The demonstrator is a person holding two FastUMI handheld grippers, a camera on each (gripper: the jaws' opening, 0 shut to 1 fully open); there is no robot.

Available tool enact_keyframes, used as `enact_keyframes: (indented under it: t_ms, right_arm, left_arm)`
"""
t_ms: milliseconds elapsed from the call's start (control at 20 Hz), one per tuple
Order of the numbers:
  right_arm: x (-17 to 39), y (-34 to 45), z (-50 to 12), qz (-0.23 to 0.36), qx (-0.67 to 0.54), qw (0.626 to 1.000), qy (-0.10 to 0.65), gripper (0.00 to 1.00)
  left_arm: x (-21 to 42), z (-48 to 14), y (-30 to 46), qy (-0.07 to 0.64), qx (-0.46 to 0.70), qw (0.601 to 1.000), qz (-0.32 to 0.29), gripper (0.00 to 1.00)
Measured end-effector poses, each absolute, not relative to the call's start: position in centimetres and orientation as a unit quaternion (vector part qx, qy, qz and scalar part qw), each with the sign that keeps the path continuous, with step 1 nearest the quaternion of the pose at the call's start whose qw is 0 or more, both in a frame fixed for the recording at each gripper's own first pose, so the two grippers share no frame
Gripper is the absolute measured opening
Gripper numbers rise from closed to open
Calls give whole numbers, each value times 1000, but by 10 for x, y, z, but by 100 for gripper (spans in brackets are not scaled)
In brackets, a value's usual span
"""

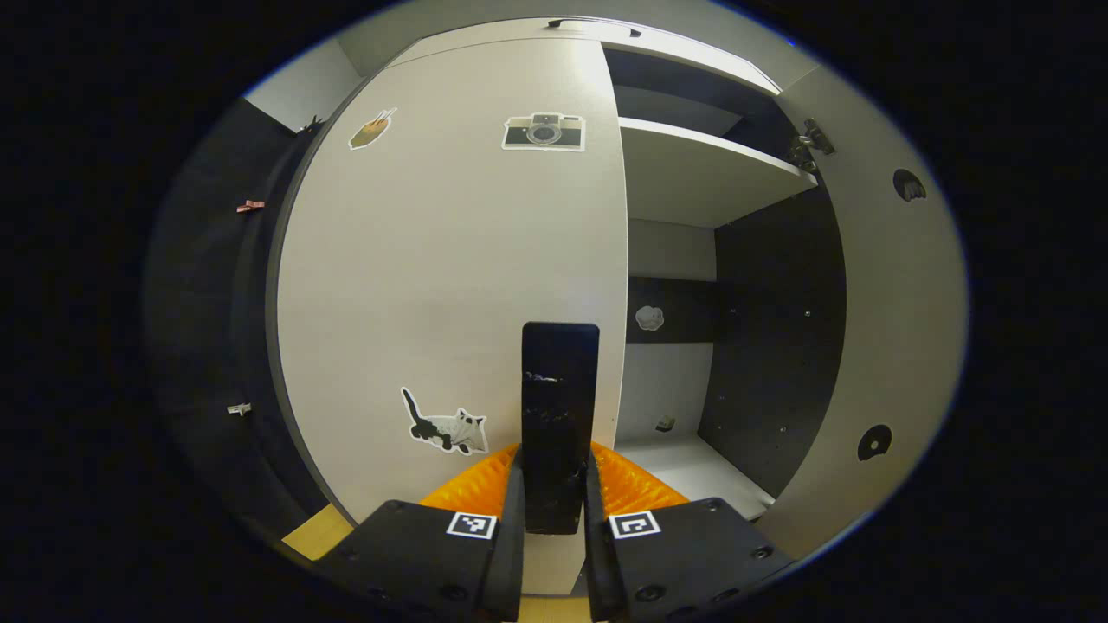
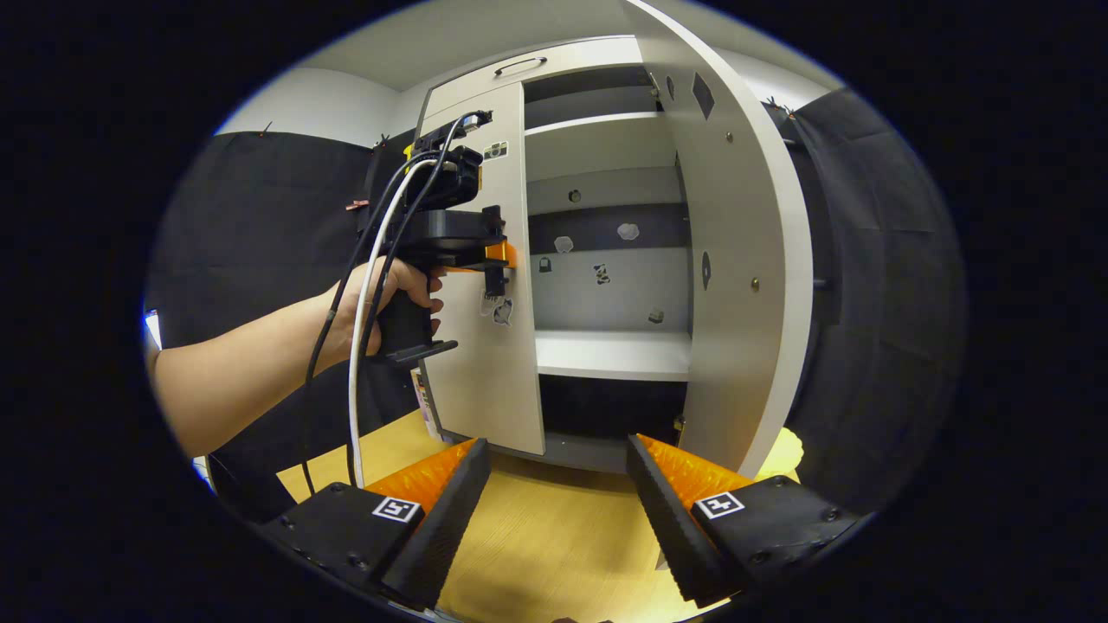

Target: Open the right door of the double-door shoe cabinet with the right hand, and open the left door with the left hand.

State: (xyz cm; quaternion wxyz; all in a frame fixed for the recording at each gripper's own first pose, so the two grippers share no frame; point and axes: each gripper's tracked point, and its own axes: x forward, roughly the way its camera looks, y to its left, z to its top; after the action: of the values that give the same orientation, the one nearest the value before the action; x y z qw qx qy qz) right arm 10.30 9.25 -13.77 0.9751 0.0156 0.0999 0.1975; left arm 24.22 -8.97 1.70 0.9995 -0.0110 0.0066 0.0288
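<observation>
Left door: the flat white panel door with camera, cat and drink stickers [image 1: 450,260] is shut or nearly so, on the left half of the tall white double-door shoe cabinet [image 2: 606,78], which stands at the far edge of the pale wooden table [image 2: 537,536].
Handle: a slim black upright bar handle [image 1: 560,415] sits near the door's free right edge, low down.
Left claw [image 1: 554,519]: its two black fingers are clamped on this handle from either side.
Right door: the matching white panel door [image 2: 744,260] stands swung wide open to the right, shelves bared.
Right claw [image 2: 558,510]: fingers spread apart, empty, hanging back near the table.
Handling: the door looks stiff, light and smooth, turning on hinges at its left edge; I judge a pull at the handle should follow that arc.
Risk: the smooth, narrow bar may slip if the pull runs off the arc.
</observation>
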Motion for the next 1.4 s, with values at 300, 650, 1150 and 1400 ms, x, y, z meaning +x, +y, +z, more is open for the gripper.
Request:
enact_keyframes:
  t_ms: [300, 650, 1150, 1400]
  right_arm:
    - [94, 88, -154, 227, 22, 965, 126, 99]
    - [95, 81, -146, 189, 18, 975, 117, 98]
    - [63, 98, -144, 100, 12, 987, 126, 99]
    - [44, 96, -136, 47, 19, 993, 111, 98]
  left_arm:
    - [242, 14, -90, 15, -4, 999, 31, 15]
    - [235, 12, -89, 13, -6, 999, 30, 13]
    - [220, 11, -79, 14, -8, 1000, -16, 13]
    - [212, 10, -72, 13, -8, 999, -39, 13]
